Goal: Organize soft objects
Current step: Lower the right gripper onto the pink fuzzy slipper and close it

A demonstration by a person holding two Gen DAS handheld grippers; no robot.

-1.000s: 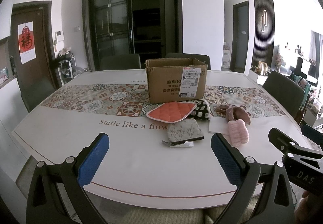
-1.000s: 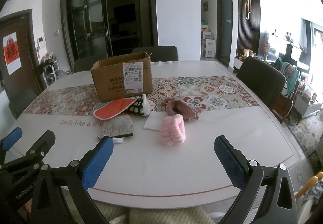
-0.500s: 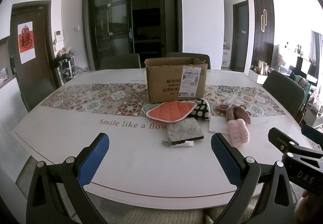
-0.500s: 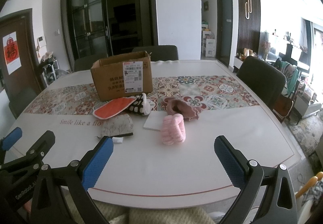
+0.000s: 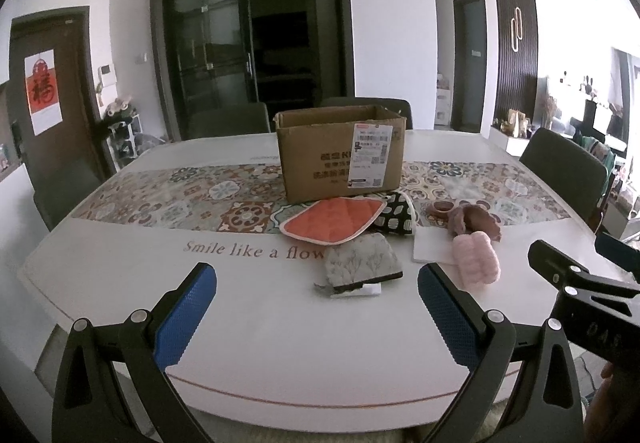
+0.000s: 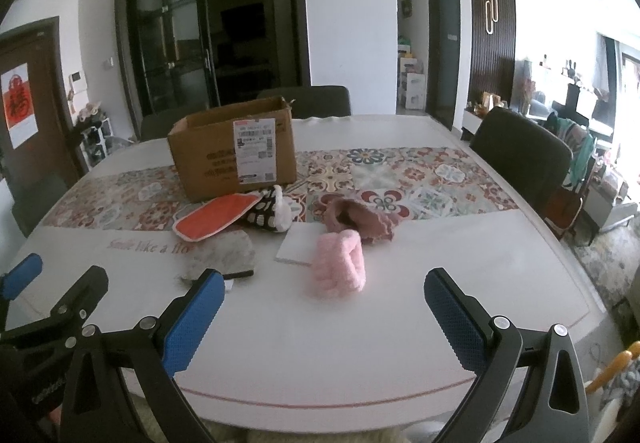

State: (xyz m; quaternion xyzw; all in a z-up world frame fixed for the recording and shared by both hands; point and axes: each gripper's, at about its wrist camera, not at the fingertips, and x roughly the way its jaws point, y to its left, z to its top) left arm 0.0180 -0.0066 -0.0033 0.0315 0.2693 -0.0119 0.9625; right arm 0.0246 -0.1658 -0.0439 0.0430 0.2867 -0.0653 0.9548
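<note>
Holding both grippers with jaws apart and empty: pink fluffy roll (image 6: pixel 339 263) lies ahead of my right gripper (image 6: pixel 326 319), ahead-right of my left gripper (image 5: pixel 316 317).

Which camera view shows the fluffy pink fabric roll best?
The right wrist view: the fluffy pink fabric roll lies near the centre, whole and unobstructed, between the open claw fingers. In the left wrist view it sits off to the right, smaller, its lower left corner close to the claw's blue pad.

Our two wrist views: near table (image 5: pixel 120 275) edge, facing cardboard box (image 5: pixel 340 157); both share soft-object cluster.
</note>
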